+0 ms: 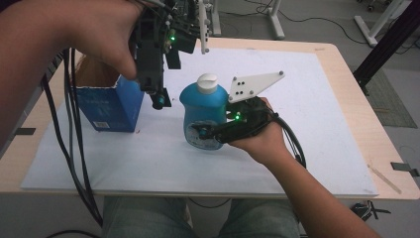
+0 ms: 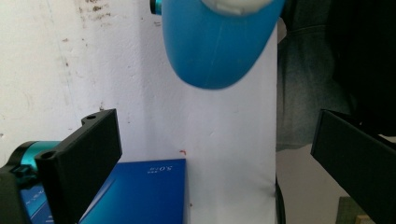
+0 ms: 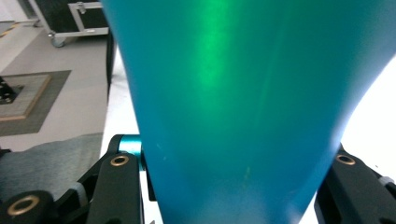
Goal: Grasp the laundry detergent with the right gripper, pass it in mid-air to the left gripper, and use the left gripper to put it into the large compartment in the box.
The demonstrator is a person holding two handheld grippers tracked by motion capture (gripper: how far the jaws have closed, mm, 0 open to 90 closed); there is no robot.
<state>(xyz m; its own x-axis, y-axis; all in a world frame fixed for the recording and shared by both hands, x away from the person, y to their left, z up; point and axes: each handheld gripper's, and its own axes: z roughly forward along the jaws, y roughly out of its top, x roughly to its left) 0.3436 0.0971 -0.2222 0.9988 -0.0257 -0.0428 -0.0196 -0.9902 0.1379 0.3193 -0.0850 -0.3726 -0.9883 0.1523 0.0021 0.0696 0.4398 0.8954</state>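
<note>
A blue bottle (image 1: 203, 111) with a white cap stands upright in the middle of the white mat (image 1: 307, 129). My right gripper (image 1: 205, 134) comes in from the right and is shut on the bottle's lower body. In the right gripper view the bottle (image 3: 243, 116) sits between both jaws of my right gripper (image 3: 233, 163). My left gripper (image 1: 159, 99) hangs pointing down, just left of the bottle and above the right edge of an open blue box (image 1: 111, 106). In the left gripper view my left gripper (image 2: 212, 140) is open with nothing in it, with the bottle (image 2: 215, 42) ahead and the box (image 2: 140, 191) below.
The mat lies on a light wooden table (image 1: 346, 64). Black cables (image 1: 74, 148) trail from the left gripper down over the table's left front edge. A thin wooden stick (image 1: 384, 178) lies at the table's right front corner.
</note>
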